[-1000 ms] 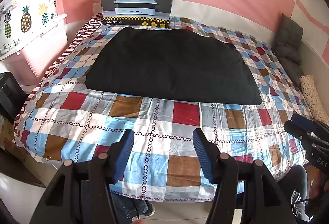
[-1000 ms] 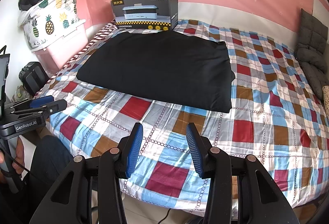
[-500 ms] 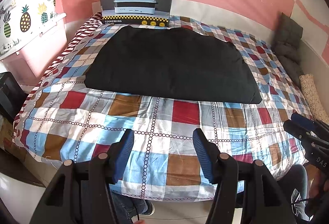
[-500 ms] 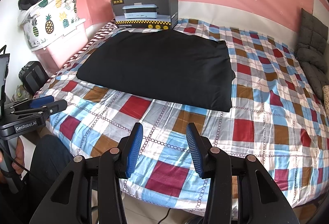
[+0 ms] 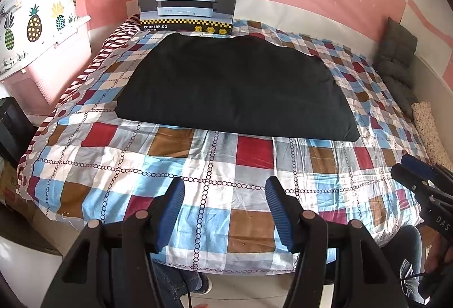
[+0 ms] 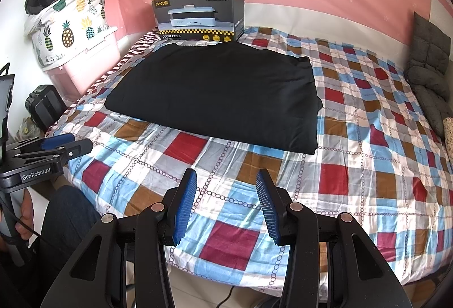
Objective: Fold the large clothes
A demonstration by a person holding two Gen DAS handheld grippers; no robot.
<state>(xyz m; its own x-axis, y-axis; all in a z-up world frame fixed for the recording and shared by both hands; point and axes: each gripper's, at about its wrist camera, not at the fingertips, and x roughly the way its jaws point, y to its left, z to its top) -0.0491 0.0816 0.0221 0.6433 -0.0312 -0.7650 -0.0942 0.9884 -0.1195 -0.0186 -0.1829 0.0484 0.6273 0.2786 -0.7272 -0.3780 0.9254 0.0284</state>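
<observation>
While the folded black garment [image 5: 235, 87] lies flat mid-bed on the checked quilt [image 5: 198, 166], a cooker box [image 5: 188, 8] touching its 12 o'clock edge, the left gripper [image 5: 225, 192] and right gripper [image 6: 225, 184] hover at 6 o'clock, jaws apart, holding nothing.

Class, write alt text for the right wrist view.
A black garment lies folded on a checked bedspread, a cooker box behind it. The open right gripper hovers at the near bed edge; the left gripper shows at left.
</observation>
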